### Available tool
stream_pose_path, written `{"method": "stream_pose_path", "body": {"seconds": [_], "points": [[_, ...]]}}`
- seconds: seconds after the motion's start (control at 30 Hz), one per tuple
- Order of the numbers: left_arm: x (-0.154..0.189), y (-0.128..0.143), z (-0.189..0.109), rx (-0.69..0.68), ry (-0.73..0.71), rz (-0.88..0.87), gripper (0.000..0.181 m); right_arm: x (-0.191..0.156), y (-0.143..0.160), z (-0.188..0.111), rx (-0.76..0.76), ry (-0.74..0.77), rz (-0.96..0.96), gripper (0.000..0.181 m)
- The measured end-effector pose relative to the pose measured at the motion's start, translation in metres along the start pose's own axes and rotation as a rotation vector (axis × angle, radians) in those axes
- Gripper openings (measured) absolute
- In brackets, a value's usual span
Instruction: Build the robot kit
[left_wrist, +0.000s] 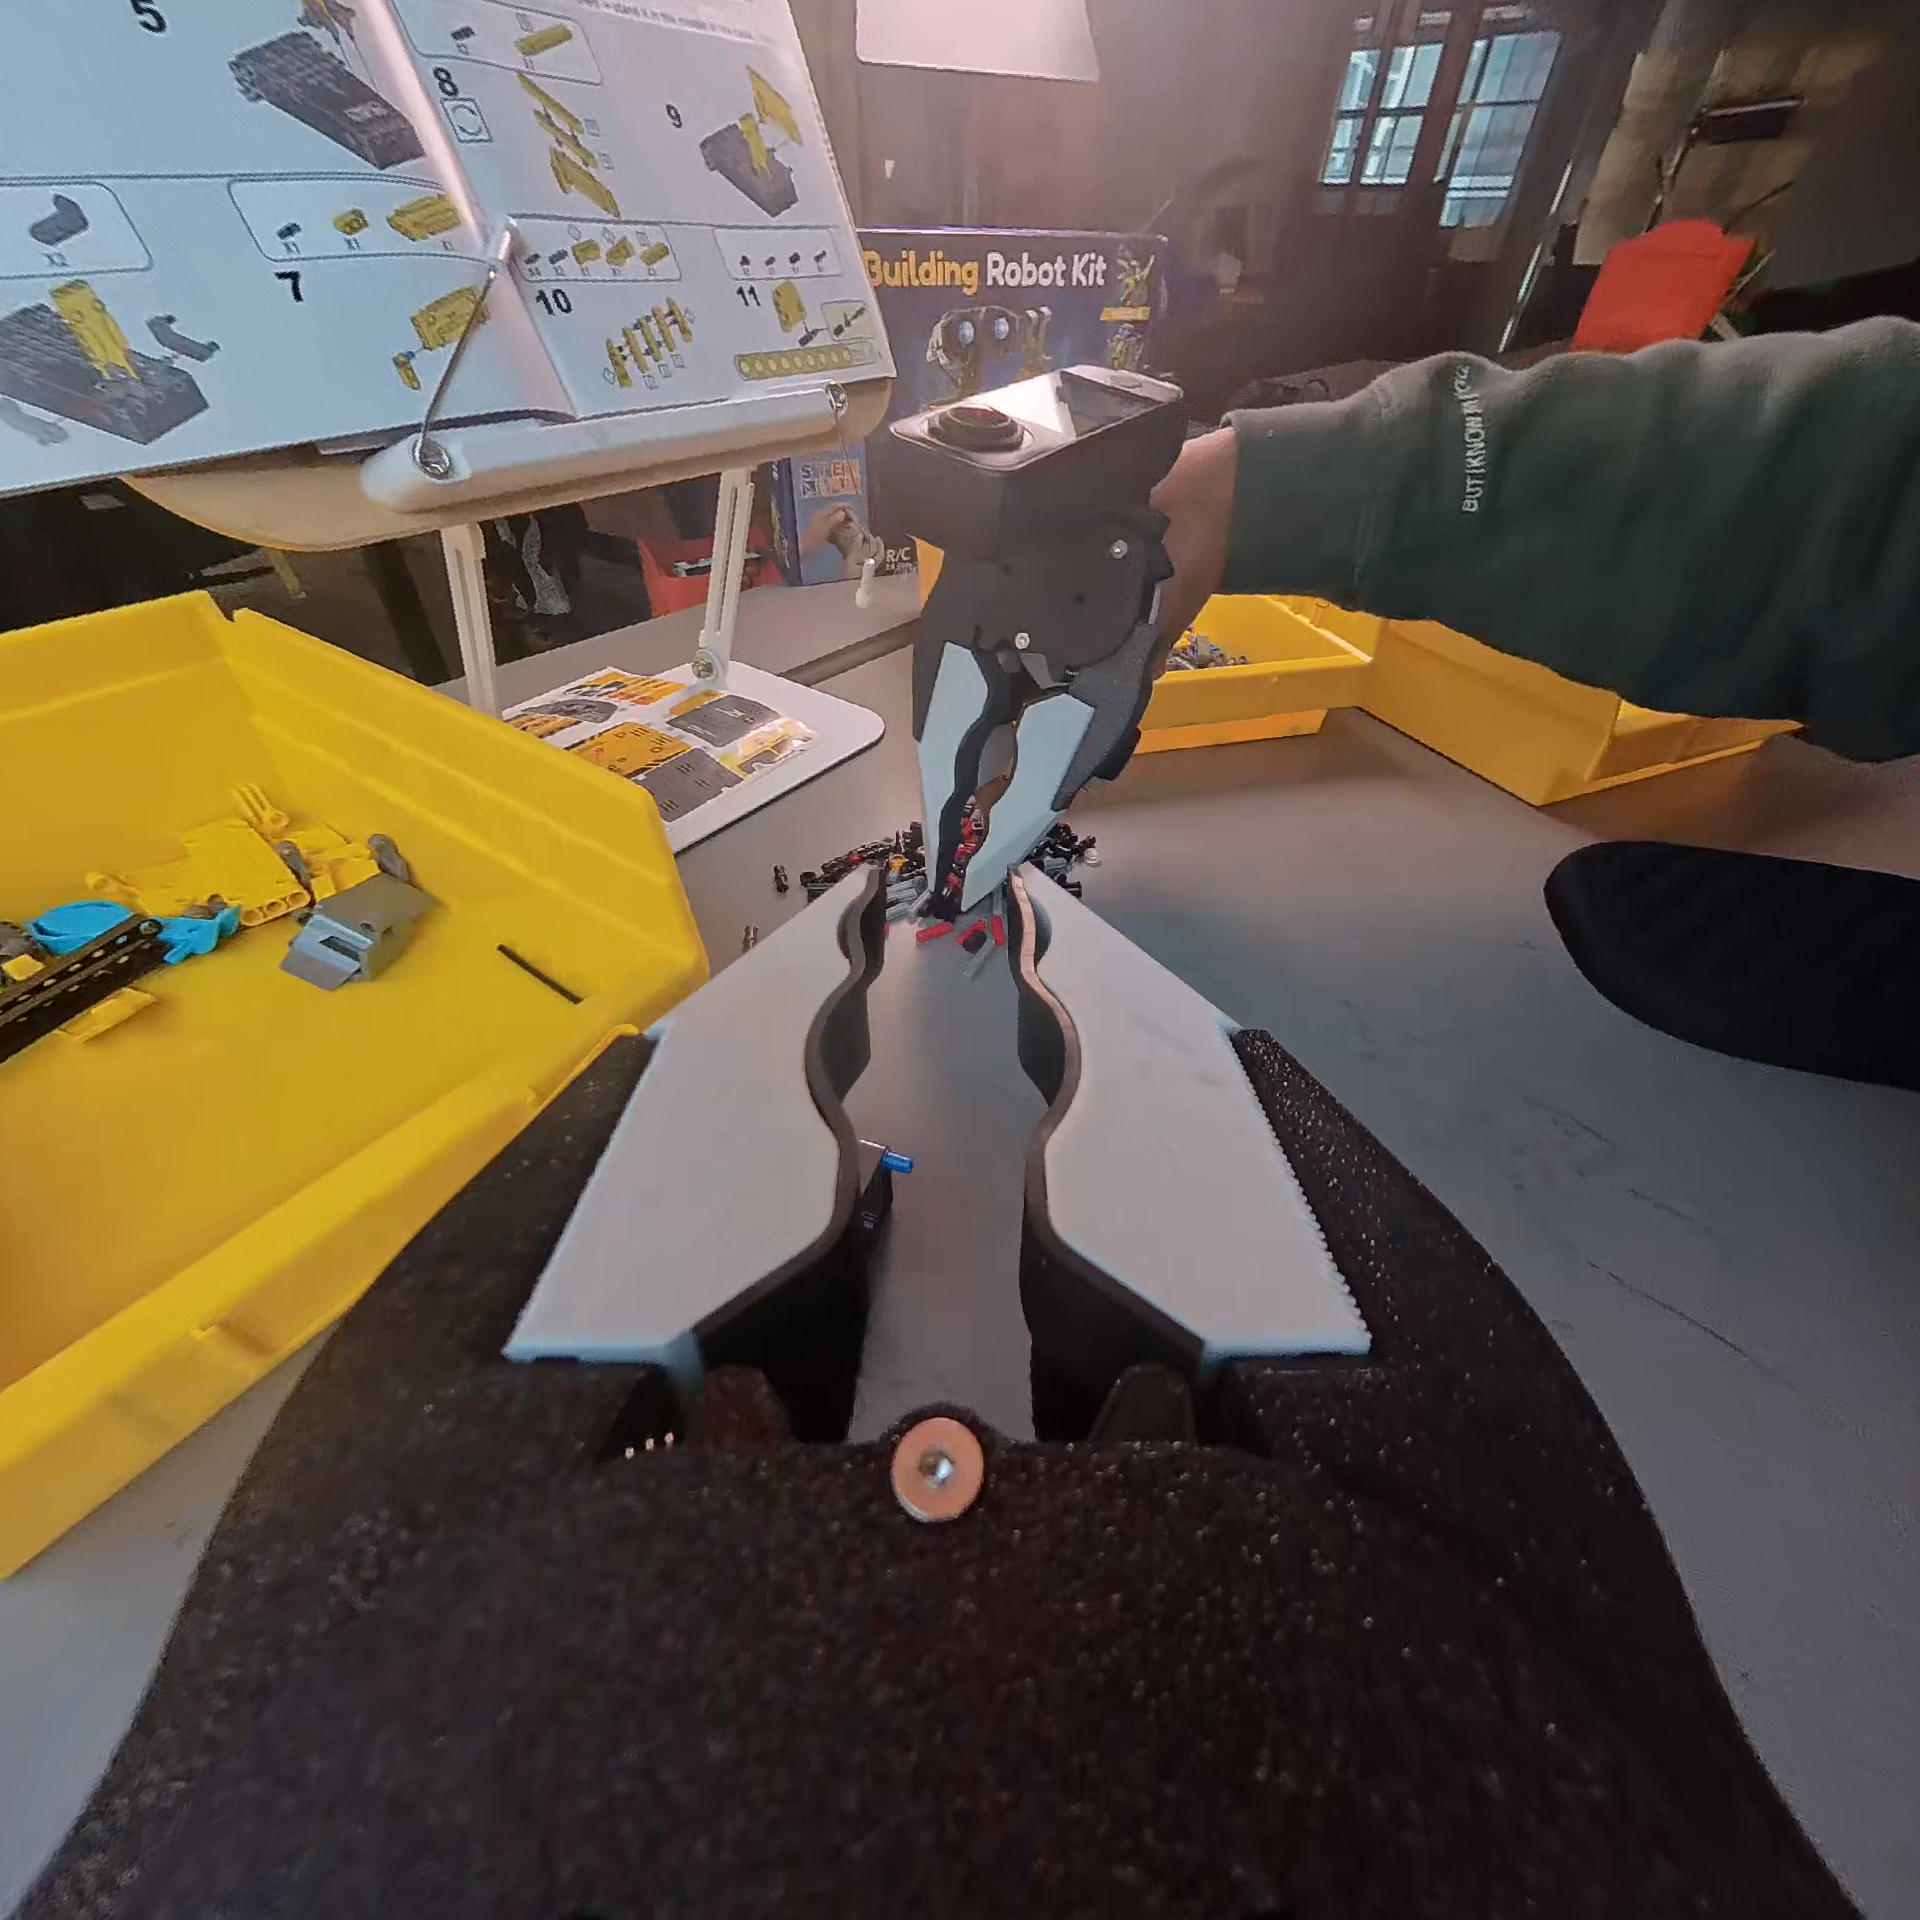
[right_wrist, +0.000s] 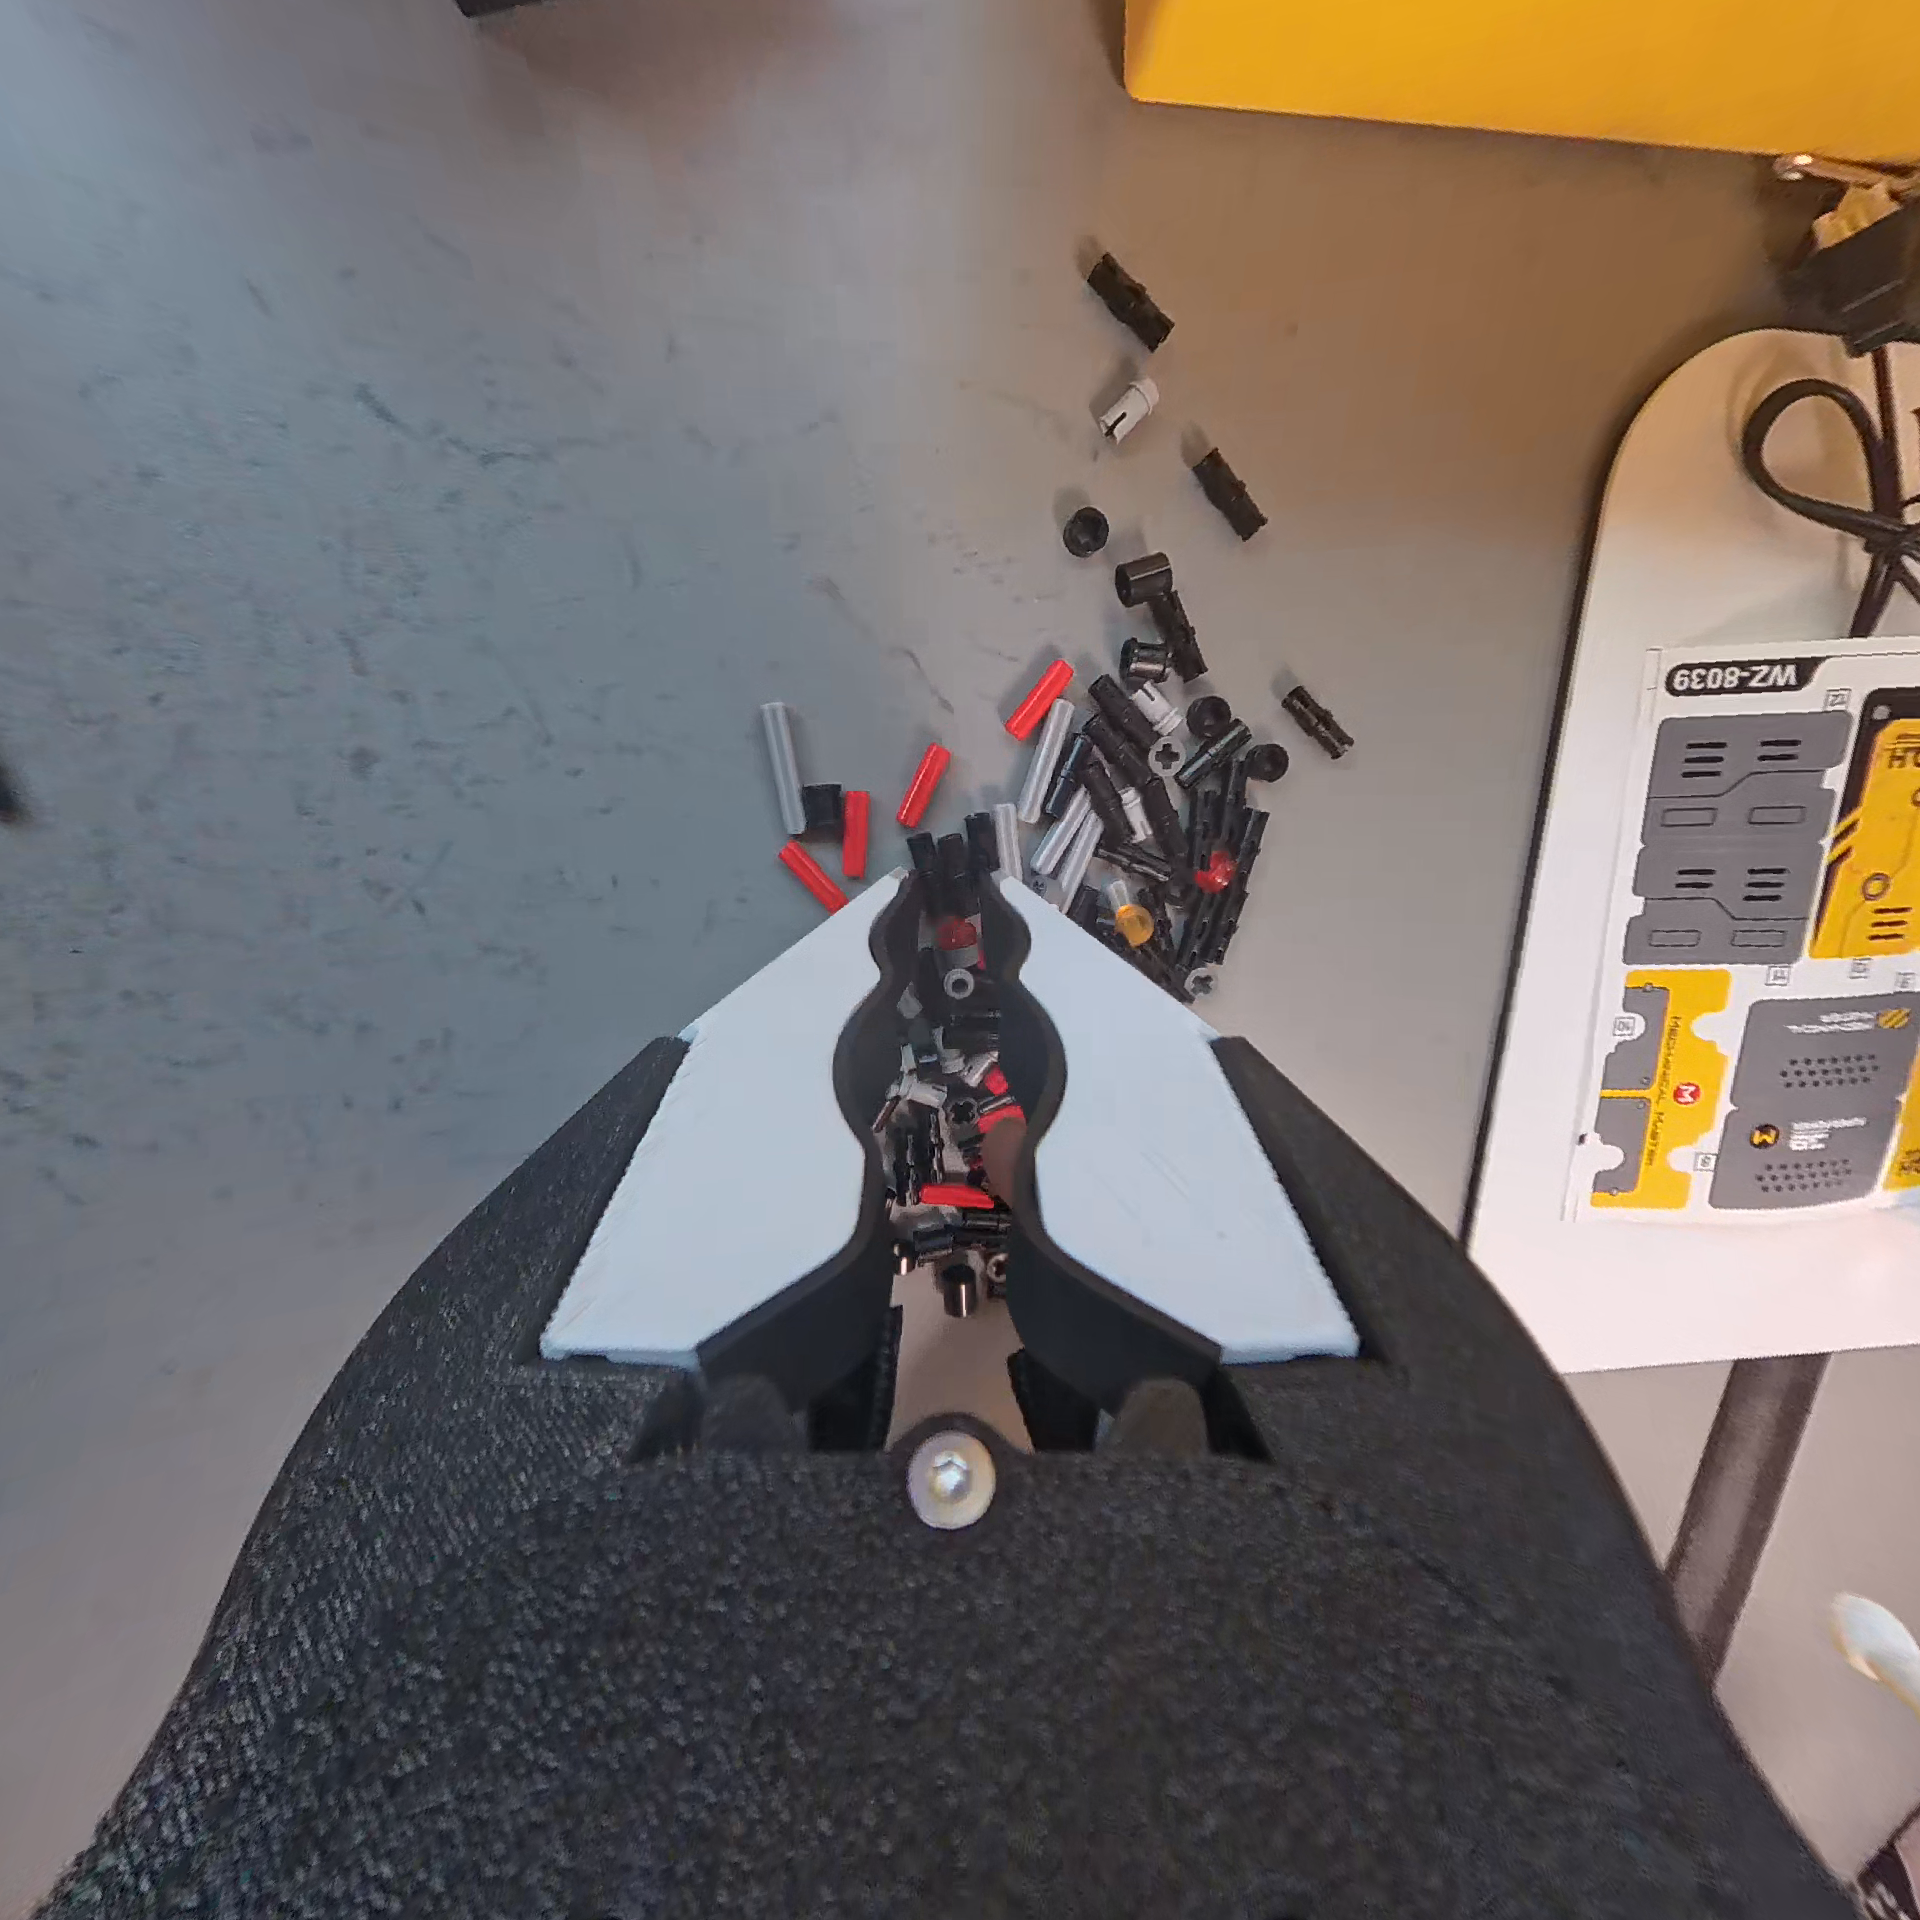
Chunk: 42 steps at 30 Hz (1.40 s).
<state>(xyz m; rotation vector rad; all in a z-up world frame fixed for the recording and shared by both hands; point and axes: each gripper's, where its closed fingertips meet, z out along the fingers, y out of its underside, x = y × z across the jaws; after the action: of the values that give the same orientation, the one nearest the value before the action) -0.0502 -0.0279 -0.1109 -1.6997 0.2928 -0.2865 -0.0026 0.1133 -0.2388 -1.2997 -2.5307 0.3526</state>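
Observation:
A pile of small black, grey and red building-kit pins (right_wrist: 1132, 810) lies on the grey table (right_wrist: 416, 520). My right gripper (right_wrist: 951, 883) points down into the pile's left edge, its jaws nearly together around a few black pins (right_wrist: 951, 857). Loose red pins (right_wrist: 923, 785) and a grey axle (right_wrist: 781, 767) lie just left of it. In the left wrist view my left gripper (left_wrist: 948, 894) is open and empty, low over the table, its tips just short of the pile (left_wrist: 1060, 847) and the right gripper (left_wrist: 961, 904). A small blue pin (left_wrist: 896, 1162) pokes out beside its left finger.
A yellow bin (left_wrist: 312, 1143) with yellow, blue and grey parts sits at the left. An instruction booklet on a white stand (left_wrist: 447, 260) is behind it, with a sticker sheet (right_wrist: 1766, 935) on the stand's base. A kit box (left_wrist: 1018, 301), more yellow bins (left_wrist: 1455, 686) and a green sleeve (left_wrist: 1558, 520) are beyond. The tips of one gripper are about 20 centimetres away from the tips of the other.

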Motion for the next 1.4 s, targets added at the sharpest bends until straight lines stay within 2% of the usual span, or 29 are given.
{"method": "stream_pose_path", "body": {"seconds": [0.2, 0.37, 0.63, 0.7, 1.0, 1.17, 1.3, 1.4], "points": [[-0.001, 0.011, 0.001, -0.008, 0.017, -0.022, 0.019, 0.005, -0.001, 0.002, -0.011, 0.004, 0.008, 0.009], [-0.004, 0.013, 0.0, -0.013, 0.005, -0.01, 0.017, -0.005, 0.0, 0.0, -0.01, 0.01, -0.022, 0.009], [-0.001, 0.018, 0.003, -0.028, 0.021, -0.013, 0.016, -0.01, 0.002, 0.001, 0.008, -0.02, 0.043, 0.01], [-0.001, 0.019, 0.003, -0.031, 0.022, -0.011, 0.016, -0.013, 0.002, 0.001, 0.017, -0.044, 0.062, 0.005], [0.001, 0.025, 0.005, -0.049, 0.031, -0.008, 0.014, -0.015, -0.001, -0.007, 0.076, 0.017, 0.043, 0.005], [0.003, 0.027, 0.005, -0.061, 0.037, 0.004, 0.014, -0.053, -0.021, -0.032, 0.137, -0.021, 0.0, 0.005], [0.006, 0.027, 0.006, -0.063, 0.046, 0.006, 0.014, -0.111, -0.034, -0.03, 0.174, -0.132, -0.028, 0.005], [0.007, 0.028, 0.006, -0.066, 0.047, 0.012, 0.014, -0.14, -0.036, -0.02, 0.157, -0.149, -0.069, 0.005]]}}
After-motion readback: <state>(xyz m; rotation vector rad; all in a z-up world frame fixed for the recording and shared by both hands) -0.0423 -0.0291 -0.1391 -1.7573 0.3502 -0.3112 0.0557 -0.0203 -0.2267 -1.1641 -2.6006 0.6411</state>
